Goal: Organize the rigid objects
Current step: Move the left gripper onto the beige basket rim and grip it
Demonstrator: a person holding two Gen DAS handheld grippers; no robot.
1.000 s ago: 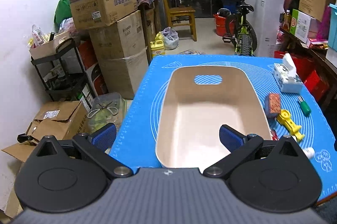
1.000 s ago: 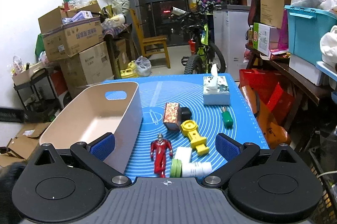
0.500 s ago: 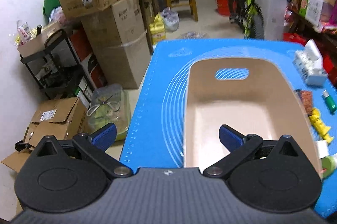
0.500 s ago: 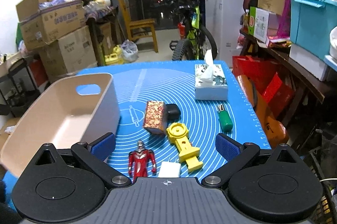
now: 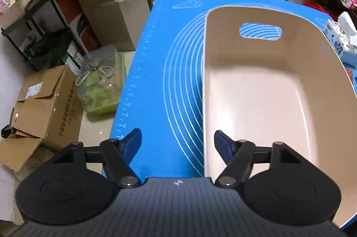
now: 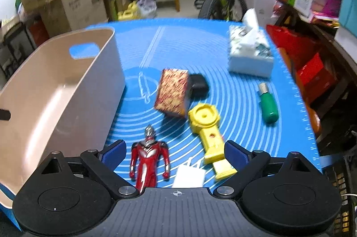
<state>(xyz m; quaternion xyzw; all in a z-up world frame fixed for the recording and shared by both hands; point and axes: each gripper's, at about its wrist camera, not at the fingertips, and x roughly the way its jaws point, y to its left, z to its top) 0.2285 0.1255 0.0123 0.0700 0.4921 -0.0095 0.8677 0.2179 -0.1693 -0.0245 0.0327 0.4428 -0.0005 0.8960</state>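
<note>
Clearly we are at the opening step: nothing is gathered yet, and the beige bin [image 5: 290,89] on the blue mat [image 5: 156,72] holds nothing that we can see. Our left gripper [image 5: 177,143] hangs with its jaws wide apart and nothing between them, astride the bin's near left wall, one fingertip over the mat and the other over the bin's floor; we judge it is placed to steady the bin. Our right gripper [image 6: 175,150] also has its jaws spread wide and empty, low over the loose items to the right of the bin. The red figure [image 6: 148,159] lies between its fingertips, nearer the left one, with a white block [image 6: 189,175] just beside it and the yellow toy [image 6: 209,132] running under the right fingertip. Further off lie the patterned box [image 6: 173,92] touching a black object [image 6: 198,86], the green-handled tool [image 6: 267,104] and the tissue pack [image 6: 250,52]. Next, we think, the right gripper must centre on the red figure, drop, close across its torso, then lift it clear of the bin's wall
</note>
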